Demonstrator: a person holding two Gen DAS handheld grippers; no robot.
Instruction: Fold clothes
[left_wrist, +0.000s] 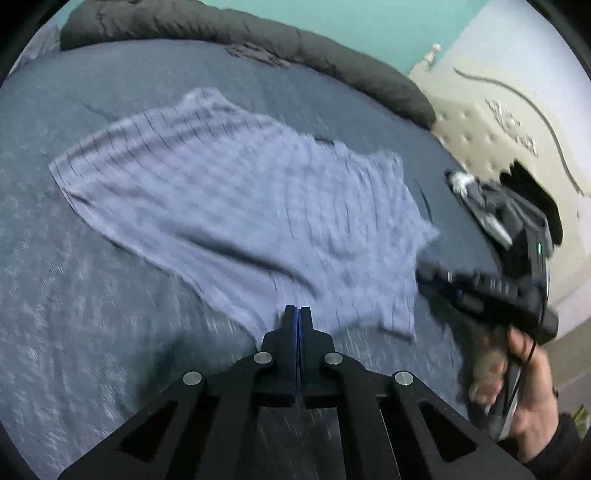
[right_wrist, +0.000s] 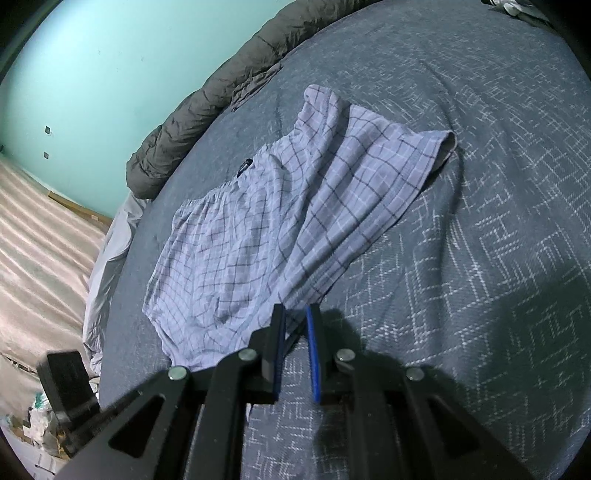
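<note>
While the left wrist view is smeared by motion, we can still see that the biggest thing in both views is the bed cover (right_wrist: 480, 221), a dark blue-grey cloth with a pale woven line pattern. Along its far edge lies a rolled dark grey duvet (left_wrist: 332, 48), and beyond that stands a turquoise wall (right_wrist: 92, 74). In the left wrist view a cream tufted headboard (left_wrist: 498, 122) rises at the right. On the cover, near its middle, lie the checked shorts (right_wrist: 258, 229), light blue with dark and white lines, spread mostly flat with one side gathered into long folds. A small dark label (right_wrist: 244, 164) sits near the waistband, but we cannot read any writing on it. The right gripper (right_wrist: 295, 317) has its blue-lined fingers (right_wrist: 313, 354) a narrow way apart, with a bunched edge of the shorts lying between their tips; we cannot tell whether they press on it. In the left wrist view we see this same gripper at the right edge of the shorts, held by a hand (left_wrist: 517, 384). The left gripper (left_wrist: 297, 314) has its jaws pressed fully together, at the near edge of the shorts, and we cannot tell whether any cloth is pinched between them.
</note>
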